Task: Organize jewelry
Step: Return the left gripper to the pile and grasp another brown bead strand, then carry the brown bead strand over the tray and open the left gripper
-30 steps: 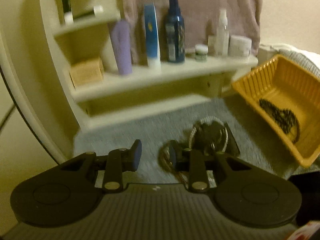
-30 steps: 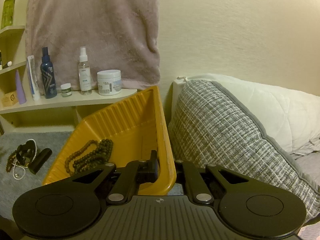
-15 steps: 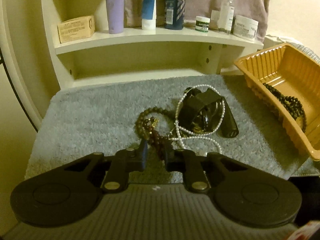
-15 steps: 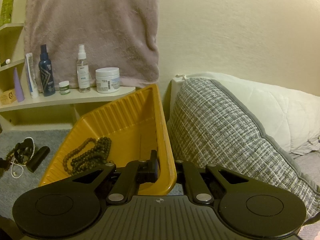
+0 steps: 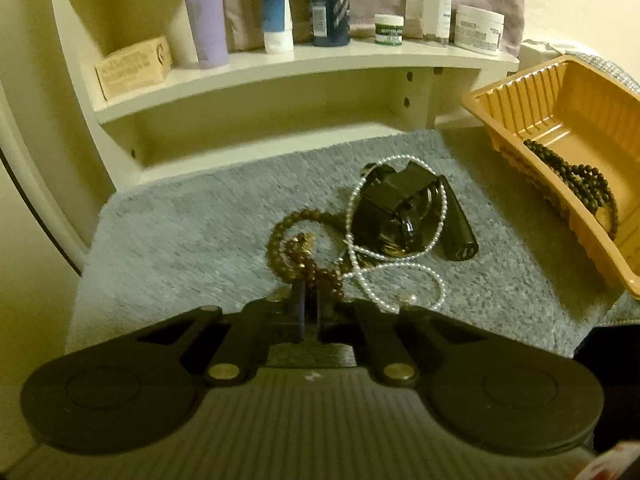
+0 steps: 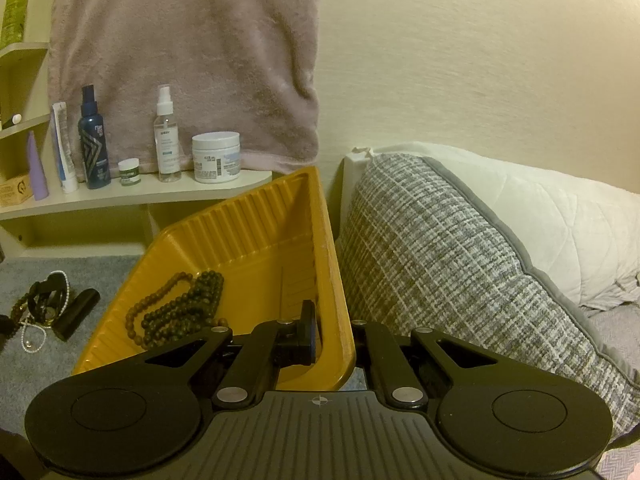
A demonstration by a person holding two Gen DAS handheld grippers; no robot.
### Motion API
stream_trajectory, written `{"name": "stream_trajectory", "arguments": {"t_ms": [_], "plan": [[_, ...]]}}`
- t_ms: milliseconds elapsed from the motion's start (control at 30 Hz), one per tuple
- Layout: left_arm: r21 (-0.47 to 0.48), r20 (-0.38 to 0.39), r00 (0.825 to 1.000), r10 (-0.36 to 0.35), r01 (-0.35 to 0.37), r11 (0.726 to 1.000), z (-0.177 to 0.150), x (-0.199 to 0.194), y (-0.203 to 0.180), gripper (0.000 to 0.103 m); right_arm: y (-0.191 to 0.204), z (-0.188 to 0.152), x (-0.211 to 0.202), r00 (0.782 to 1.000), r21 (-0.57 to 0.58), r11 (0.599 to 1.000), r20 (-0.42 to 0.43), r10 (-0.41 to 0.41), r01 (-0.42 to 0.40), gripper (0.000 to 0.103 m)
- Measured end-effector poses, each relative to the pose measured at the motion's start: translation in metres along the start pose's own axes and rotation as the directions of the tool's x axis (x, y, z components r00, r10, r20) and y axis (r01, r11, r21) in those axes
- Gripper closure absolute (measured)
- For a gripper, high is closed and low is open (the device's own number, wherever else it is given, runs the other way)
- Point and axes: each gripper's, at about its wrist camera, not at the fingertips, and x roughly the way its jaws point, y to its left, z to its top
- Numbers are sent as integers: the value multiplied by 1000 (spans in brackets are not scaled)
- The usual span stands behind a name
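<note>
Pinching the brown bead strand (image 5: 304, 256) with my left tool (image 5: 310, 300), its loop running toward eleven o'clock; my right tool (image 6: 334, 340) clamps the yellow tray (image 6: 256, 220) wall.

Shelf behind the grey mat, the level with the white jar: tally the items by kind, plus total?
Tubes: 2, lilac tube, blue-and-white tube
Bottles: 2, dark blue bottle, clear spray bottle
Jars: 2, small green-label jar, white jar
Boxes: 1, cardboard box
Total: 7
</note>
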Motion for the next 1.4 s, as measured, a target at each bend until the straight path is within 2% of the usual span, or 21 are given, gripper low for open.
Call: {"name": "stream_trajectory", "arguments": {"t_ms": [267, 833, 1133, 1400], "plan": [[31, 43, 999, 7, -8, 999, 15, -22, 15, 99, 0, 0, -1, 1000, -1, 1000, 2, 1, -1, 98], [102, 141, 987, -71, 56, 993, 70, -64, 27, 99, 2, 3, -1, 1000, -1, 1000, 3, 1, -1, 98], [127, 167, 970, -177, 157, 979, 93, -75, -3, 99, 1, 3, 0, 1000, 6, 1000, 5, 4, -4, 98], [157, 175, 934, -310, 285, 946, 108, -77, -57, 99, 0, 3, -1, 1000, 16, 1000, 8, 7, -7, 98]]}}
